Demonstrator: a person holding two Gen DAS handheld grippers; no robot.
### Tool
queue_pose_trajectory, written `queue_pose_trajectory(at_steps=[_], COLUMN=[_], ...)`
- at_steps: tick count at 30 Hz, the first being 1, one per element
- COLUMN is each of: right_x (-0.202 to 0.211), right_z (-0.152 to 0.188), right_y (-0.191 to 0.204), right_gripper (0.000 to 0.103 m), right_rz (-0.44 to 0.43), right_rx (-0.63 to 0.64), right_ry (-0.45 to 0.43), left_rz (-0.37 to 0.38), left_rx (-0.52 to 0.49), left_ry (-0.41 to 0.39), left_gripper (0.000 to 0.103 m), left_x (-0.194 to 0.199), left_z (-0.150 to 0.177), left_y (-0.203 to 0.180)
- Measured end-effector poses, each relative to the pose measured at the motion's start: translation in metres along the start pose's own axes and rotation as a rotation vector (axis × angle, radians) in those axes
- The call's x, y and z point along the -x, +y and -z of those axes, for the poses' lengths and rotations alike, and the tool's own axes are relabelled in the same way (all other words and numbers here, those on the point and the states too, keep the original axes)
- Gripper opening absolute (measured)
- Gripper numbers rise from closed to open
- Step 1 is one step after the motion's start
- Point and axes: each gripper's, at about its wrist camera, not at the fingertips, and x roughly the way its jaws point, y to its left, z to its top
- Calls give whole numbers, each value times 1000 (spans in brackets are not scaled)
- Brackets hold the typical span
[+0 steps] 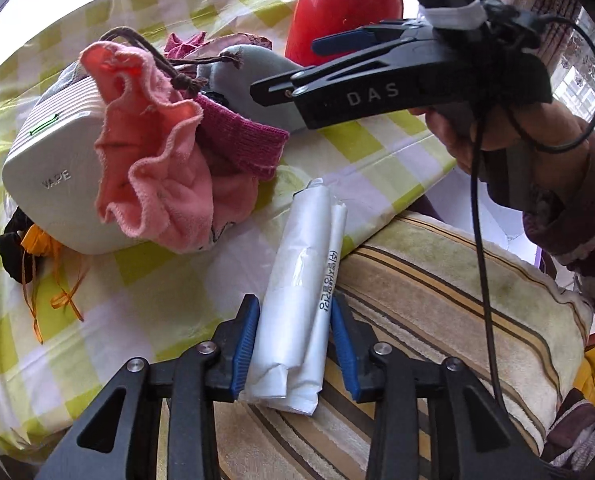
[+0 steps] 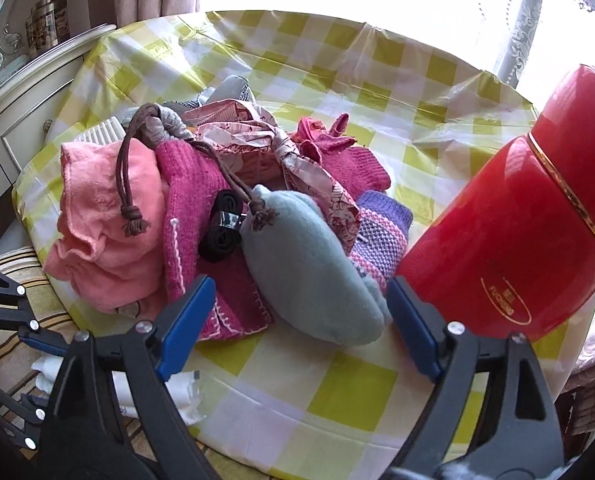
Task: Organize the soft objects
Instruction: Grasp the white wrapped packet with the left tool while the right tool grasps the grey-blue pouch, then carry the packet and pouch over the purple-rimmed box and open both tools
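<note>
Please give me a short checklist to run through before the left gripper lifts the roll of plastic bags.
1. Roll between the left gripper pads: ok, it sits between both blue pads.
2. Firm grip: cannot tell; the left pad touches the roll, a thin gap seems to remain on the right.
3. Roll tidy: not ok, its near end is crumpled and loose.
4. Path above the roll: not ok, the right gripper hangs over the table behind it.
5. Right gripper free: ok, open, straddling the grey pouch without pinching it.
6. Red flask clear: not ok, it stands right beside the right gripper's finger.
</note>
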Motion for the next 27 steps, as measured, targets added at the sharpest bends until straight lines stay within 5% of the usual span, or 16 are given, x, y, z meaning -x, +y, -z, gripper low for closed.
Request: queue_pose_trajectory(at_steps=[6,10,12,19,27], right_x=[-23,-35,-29,22,95], right_z=[2,10,15,44,86], right_y=[-5,-11,-8,-12,-34], right_gripper=[82,28,18,13,12], right_rz=[9,-38,-40,-72,-14], right_rx=[15,-38,-53,-202,-341], right_ry=[38,92,84,40,-2], left_rz=[23,5,-4,-28,89], left_rx=[109,160,178,207,188], left_ry=[-53,-87,-112,-171,-201], left_gripper=[35,35,35,35,35], left_x=[20,34,40,71,55], left_z=[20,27,28,31,1], left_y=[13,15,15,12,-20])
